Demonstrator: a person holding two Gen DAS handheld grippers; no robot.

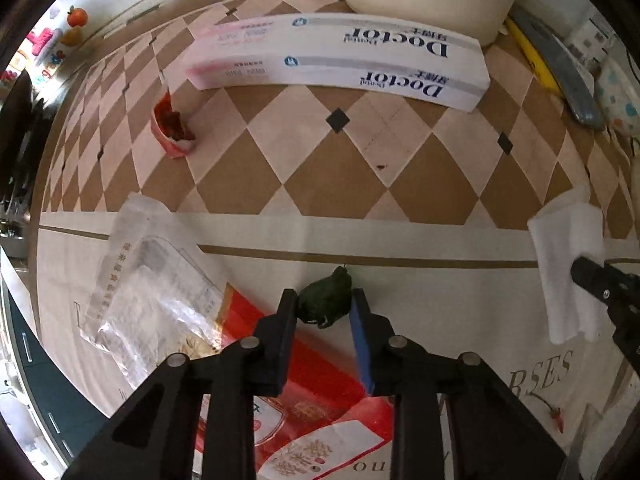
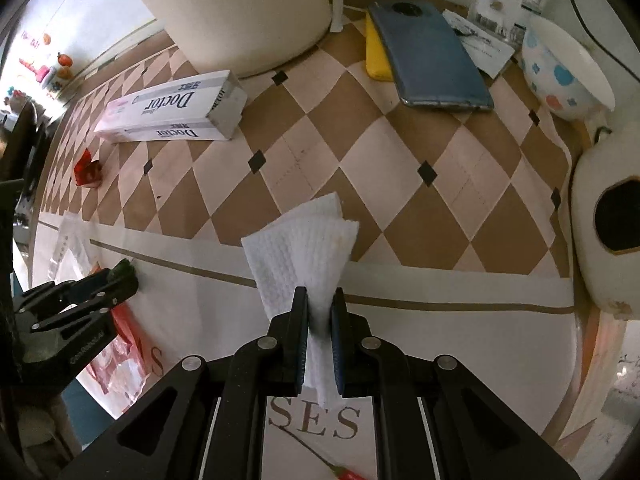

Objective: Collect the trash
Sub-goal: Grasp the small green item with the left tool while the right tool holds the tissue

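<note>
My left gripper (image 1: 325, 304) is shut on a dark green crumpled scrap (image 1: 326, 298), held just above the tablecloth; it also shows in the right wrist view (image 2: 122, 270). My right gripper (image 2: 320, 304) is shut on a folded white paper towel (image 2: 304, 248), which fans out above the fingers; the towel also shows in the left wrist view (image 1: 568, 268). A red and white crumpled wrapper (image 1: 172, 126) lies on the checkered cloth at the left. A clear plastic wrapper (image 1: 156, 292) and a red printed bag (image 1: 320, 392) lie below my left gripper.
A long white "Doctor" toothpaste box (image 1: 340, 56) lies at the back, before a large cream bin (image 2: 244, 12). A blue-grey phone on a yellow case (image 2: 432, 56), a dotted bowl (image 2: 564, 68) and a white rounded container (image 2: 604, 240) stand at the right.
</note>
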